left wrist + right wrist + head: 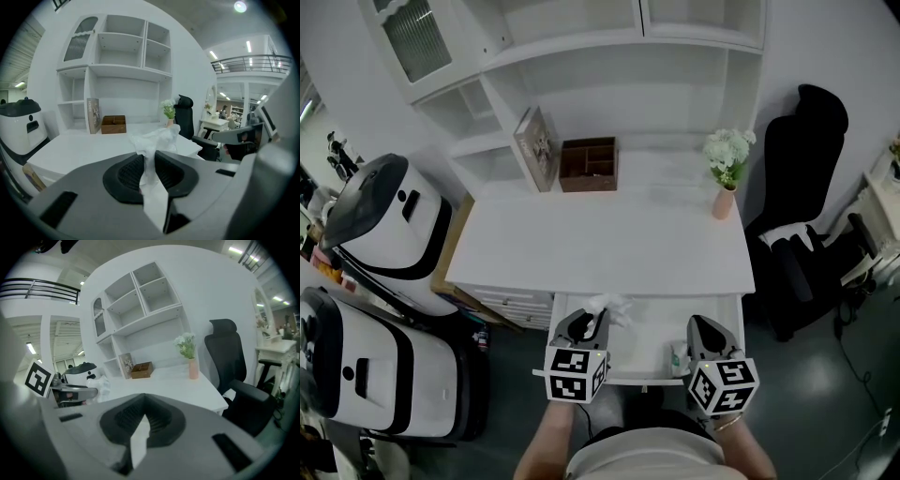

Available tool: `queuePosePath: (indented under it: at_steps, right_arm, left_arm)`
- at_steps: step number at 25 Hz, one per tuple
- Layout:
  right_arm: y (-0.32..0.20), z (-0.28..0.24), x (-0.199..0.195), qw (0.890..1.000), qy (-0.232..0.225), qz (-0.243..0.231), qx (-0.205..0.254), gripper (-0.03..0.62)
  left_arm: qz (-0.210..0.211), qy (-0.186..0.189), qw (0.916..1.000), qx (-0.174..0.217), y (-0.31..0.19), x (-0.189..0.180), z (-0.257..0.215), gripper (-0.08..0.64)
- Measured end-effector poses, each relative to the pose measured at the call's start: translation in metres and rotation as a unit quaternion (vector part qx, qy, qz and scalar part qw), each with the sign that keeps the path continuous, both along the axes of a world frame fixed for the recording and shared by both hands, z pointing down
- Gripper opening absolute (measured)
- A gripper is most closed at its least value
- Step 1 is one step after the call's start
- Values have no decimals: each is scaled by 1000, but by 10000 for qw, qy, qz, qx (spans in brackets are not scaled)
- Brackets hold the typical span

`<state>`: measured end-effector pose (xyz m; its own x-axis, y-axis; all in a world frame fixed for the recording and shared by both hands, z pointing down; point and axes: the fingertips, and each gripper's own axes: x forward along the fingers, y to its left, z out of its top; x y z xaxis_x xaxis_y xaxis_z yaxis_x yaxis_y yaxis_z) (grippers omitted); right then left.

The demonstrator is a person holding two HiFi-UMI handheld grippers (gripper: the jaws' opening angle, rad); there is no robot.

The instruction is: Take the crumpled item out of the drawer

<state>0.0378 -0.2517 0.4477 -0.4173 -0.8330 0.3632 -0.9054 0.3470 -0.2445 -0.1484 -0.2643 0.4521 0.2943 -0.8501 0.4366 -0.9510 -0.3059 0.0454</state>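
The crumpled item point(612, 307) is a wad of thin white wrap. My left gripper point(586, 323) is shut on it above the left part of the open drawer point(652, 328). In the left gripper view the crumpled item point(157, 140) is pinched between the two dark pads and bulges out past the left gripper point(149, 161). My right gripper point(701, 330) hangs over the drawer's right side, jaws together with nothing in them. The right gripper view shows the right gripper point(143, 414) shut, with the crumpled item point(101, 385) off to its left.
A small green-and-white thing point(678, 356) lies at the drawer's front right. On the white desk point(600, 244) stand a wooden box point(588, 164), a leaning picture point(536, 148) and a vase of flowers point(727, 173). A black chair point(802, 206) is at the right, white machines point(384, 216) at the left.
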Motion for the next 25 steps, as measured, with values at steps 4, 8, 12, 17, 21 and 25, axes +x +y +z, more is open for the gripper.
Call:
queuePosePath:
  at_steps: [4,8,12,17,21,25]
  right_arm:
    - [-1,-3,2,10000,55,32,71,2]
    - [0,-6,4,9998,99,54,142,2]
    - [0,-5,6,9998,100,81,134,2]
    - [2,-4,8,9998,121,102,109,2]
    - [1,-4,10,9998,144,101,110,2]
    - [1,-4,10,9998,151,81,107,2]
  left_arm:
    - [-71,28,9999,85,2,-3,-6,65]
    - [-124,63,9998,158,2,-5,-10,64]
    - [-171,103,9996,194,2,-7,-12,64]
    - [-259,296,9991,160,2,-10,-12,66]
    - [-300,300,9989,222,2,-11,-15,64]
    - [-340,319,9986,246,2,-12,-17,64]
